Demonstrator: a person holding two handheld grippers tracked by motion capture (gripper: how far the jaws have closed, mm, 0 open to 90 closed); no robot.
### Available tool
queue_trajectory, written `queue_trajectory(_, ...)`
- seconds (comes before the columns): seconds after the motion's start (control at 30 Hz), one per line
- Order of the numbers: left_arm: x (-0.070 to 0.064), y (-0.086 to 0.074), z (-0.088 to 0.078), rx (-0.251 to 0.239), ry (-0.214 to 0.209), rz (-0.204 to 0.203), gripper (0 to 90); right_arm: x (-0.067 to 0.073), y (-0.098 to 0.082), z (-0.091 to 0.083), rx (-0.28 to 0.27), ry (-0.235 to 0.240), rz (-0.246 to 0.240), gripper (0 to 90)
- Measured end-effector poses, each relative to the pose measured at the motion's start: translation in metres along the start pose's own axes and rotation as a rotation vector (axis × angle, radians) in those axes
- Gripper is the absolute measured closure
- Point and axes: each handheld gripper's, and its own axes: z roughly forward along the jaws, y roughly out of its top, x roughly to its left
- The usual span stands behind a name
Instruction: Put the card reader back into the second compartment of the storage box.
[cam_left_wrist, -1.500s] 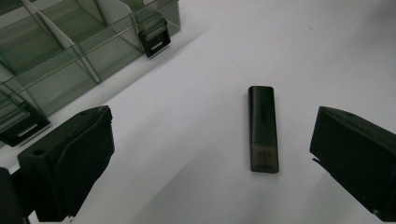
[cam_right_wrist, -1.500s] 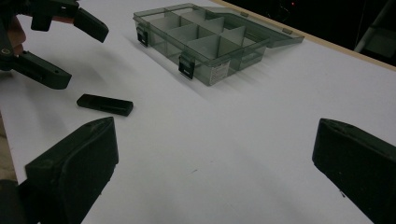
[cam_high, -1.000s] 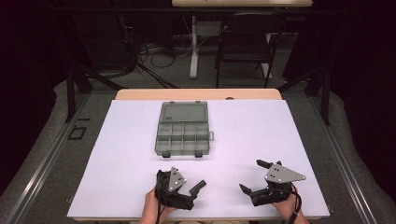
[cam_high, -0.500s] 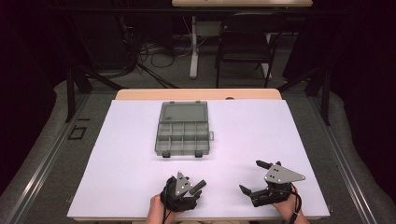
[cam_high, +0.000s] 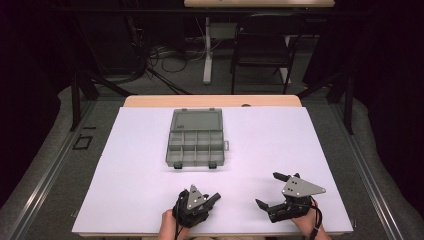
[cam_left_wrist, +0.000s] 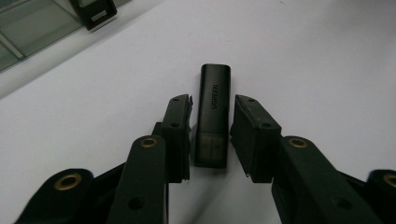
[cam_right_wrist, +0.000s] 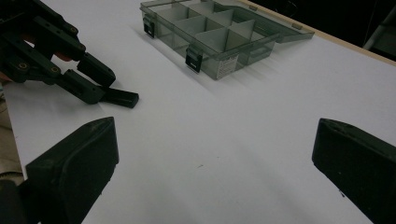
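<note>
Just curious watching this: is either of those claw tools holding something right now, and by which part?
Not quite yet. The left gripper has been closing around the capped end of a small black USB stick, but narrow gaps remain. The right gripper is open and empty.

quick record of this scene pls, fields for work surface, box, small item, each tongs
work surface: white sheet over a table
box: clear grey organiser box, lid open, compartments look empty, far side of the sheet
small item: black stick-shaped adapter lying flat near the front edge
left tongs: jaws have just been closing around the adapter; small gaps show on both sides, not yet pressing
right tongs: jaws wide apart, nothing between them, low over the bare sheet
</note>
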Motion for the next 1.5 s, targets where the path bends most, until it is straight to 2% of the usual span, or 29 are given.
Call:
queue_trajectory(0.3, 0.000, 0.000, 0.000, 0.001, -0.009, 0.009, 73.3, 0.001, 0.000, 0.000, 0.008, 0.009, -0.004, 0.1)
queue_trajectory(0.67, 0.003, 0.001, -0.001, -0.012, -0.036, 0.051, 74.2, 0.001, 0.000, 0.000, 0.011, 0.013, -0.008, 0.8)
queue_trajectory(1.0, 0.006, 0.005, -0.010, -0.052, -0.044, 0.059, 74.3, 0.000, 0.000, 0.001, 0.012, 0.013, -0.007, 0.8)
queue_trajectory(1.5, 0.015, 0.008, -0.017, -0.093, -0.049, 0.039, 74.3, -0.001, -0.001, 0.000, 0.010, 0.007, -0.002, 0.8)
